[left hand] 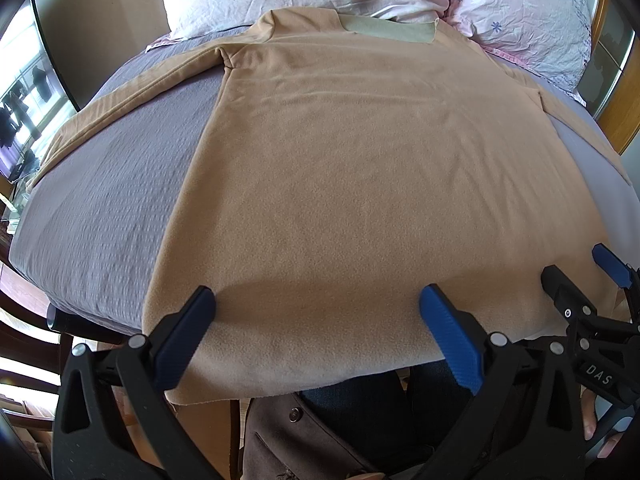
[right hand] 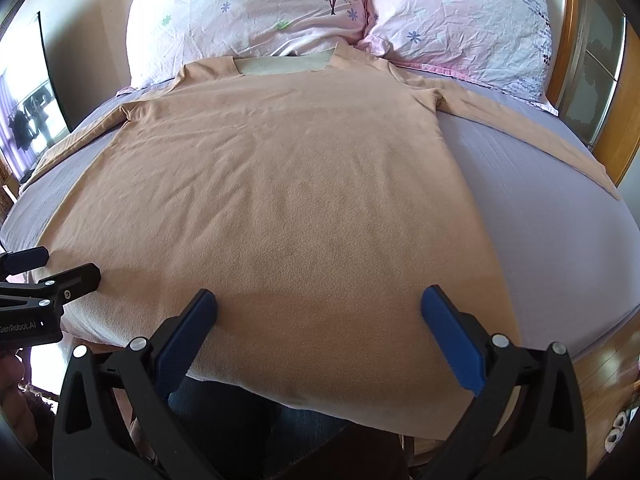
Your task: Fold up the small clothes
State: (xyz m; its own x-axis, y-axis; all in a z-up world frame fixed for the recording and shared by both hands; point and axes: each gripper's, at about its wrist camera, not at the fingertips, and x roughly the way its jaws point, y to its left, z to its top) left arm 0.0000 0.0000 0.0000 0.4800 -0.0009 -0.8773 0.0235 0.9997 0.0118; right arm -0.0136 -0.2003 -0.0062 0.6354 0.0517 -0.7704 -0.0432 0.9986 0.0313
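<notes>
A tan long-sleeved fleece shirt (left hand: 340,152) lies flat on the bed, collar toward the pillows, both sleeves spread out; its hem hangs over the near bed edge. It also shows in the right wrist view (right hand: 280,184). My left gripper (left hand: 316,300) is open, its jaws wide apart over the hem's left part, holding nothing. My right gripper (right hand: 318,300) is open over the hem's right part, also empty. The right gripper shows at the right edge of the left wrist view (left hand: 580,272), and the left gripper shows at the left edge of the right wrist view (right hand: 52,266).
The bed has a lilac sheet (left hand: 112,208) (right hand: 560,220). Two pink floral pillows (right hand: 248,12) (right hand: 460,20) lie at the head. A wooden frame (right hand: 612,140) stands on the right. A window (left hand: 24,92) is on the left. The person's legs show below the bed edge.
</notes>
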